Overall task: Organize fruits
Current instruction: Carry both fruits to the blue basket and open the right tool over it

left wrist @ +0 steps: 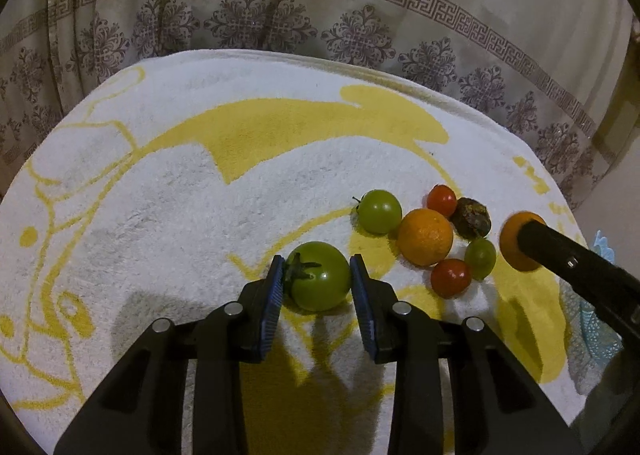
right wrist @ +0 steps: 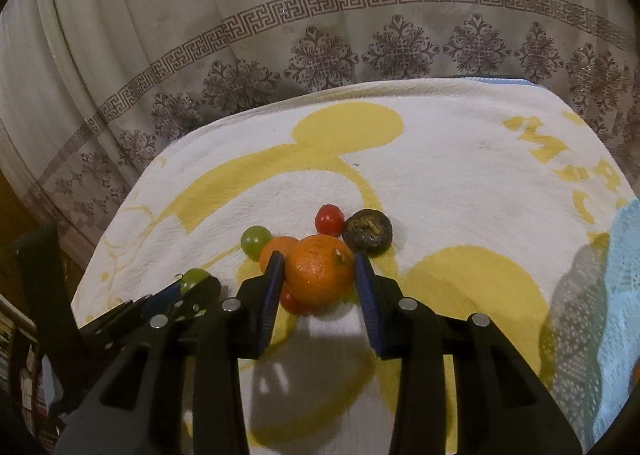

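Left gripper (left wrist: 317, 275) fingers clamped on green tomato (left wrist: 320, 277). Right gripper (right wrist: 318, 275) fingers clamped on orange (right wrist: 318, 275); remaining fruit pile at 12 o'clock.

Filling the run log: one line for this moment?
left gripper: shut on green tomato | right gripper: shut on orange | rest: fruit pile on towel

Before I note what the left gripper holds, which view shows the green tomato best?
The left wrist view: the green tomato sits whole, stalk in view, between the left gripper pads. In the right wrist view only a small part of it peeks above the left gripper, at the picture's left.
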Motion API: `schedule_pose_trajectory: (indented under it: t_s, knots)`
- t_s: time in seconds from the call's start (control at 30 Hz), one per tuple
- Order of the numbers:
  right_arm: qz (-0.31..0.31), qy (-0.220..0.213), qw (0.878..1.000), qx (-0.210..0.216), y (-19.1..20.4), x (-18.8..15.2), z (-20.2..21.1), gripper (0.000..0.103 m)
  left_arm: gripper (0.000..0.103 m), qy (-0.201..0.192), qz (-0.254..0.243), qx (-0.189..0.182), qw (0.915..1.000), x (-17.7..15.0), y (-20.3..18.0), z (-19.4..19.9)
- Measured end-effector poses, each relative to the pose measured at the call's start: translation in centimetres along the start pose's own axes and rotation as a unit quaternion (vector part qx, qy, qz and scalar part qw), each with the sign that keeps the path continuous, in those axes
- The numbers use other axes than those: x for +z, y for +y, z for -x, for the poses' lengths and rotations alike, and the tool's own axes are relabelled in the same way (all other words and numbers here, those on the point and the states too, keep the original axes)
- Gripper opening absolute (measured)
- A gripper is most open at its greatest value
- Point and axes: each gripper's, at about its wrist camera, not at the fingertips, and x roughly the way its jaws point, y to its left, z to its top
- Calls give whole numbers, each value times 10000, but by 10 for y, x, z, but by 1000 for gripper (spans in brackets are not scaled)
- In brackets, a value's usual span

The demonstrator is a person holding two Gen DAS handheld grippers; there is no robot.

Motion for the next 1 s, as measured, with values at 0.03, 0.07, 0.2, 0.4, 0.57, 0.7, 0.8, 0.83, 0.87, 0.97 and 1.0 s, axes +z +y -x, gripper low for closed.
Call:
schedule_pose_trajectory:
  t_s: [0.03, 0.07, 0.2, 0.4, 0.57, 0.7, 0.8, 0.83, 0.87, 0.97, 1.0]
  knots:
    - [-23, -28, 10000, 6, -1, -1, 5, 38, 33, -28, -1, -4, 10000, 1, 0, 1]
    - [-46, -55, 10000, 10, -3, -2, 9, 38, 33, -71, -5, -11, 10000, 1, -1, 4]
    - [-136, -200, 9997, -1, -8, -2, 28, 38, 33, -215, -69, -12, 9997, 3, -6, 13]
    - [-267, -428, 9987, -53, -18, -6, 58, 38, 33, -418, -254, -123, 9987, 3, -19, 30]
    - [-441, -626, 9968, -209, -35, -14, 87, 38, 33, -514, -411, -237, 9976, 0, -33, 41]
    - [-596, -769, 9944, -406, -53, -22, 110, 38, 33, -580, -522, -295, 9965, -2, -42, 47]
    - [-714, -853, 9920, -599, -68, -31, 125, 38, 33, -623, -600, -320, 9957, -4, -47, 51]
    - [-774, -878, 9908, -676, -75, -35, 130, 38, 33, -637, -625, -326, 9955, -4, -49, 53]
    - [-831, -896, 9897, -740, -81, -38, 135, 38, 33, -649, -651, -332, 9952, -4, -51, 54]
    - [-1042, -929, 9858, -929, -102, -50, 149, 38, 33, -712, -760, -351, 9939, -6, -60, 60]
    - [-1116, -936, 9844, -990, -109, -54, 153, 38, 33, -729, -797, -356, 9935, -7, -63, 62]
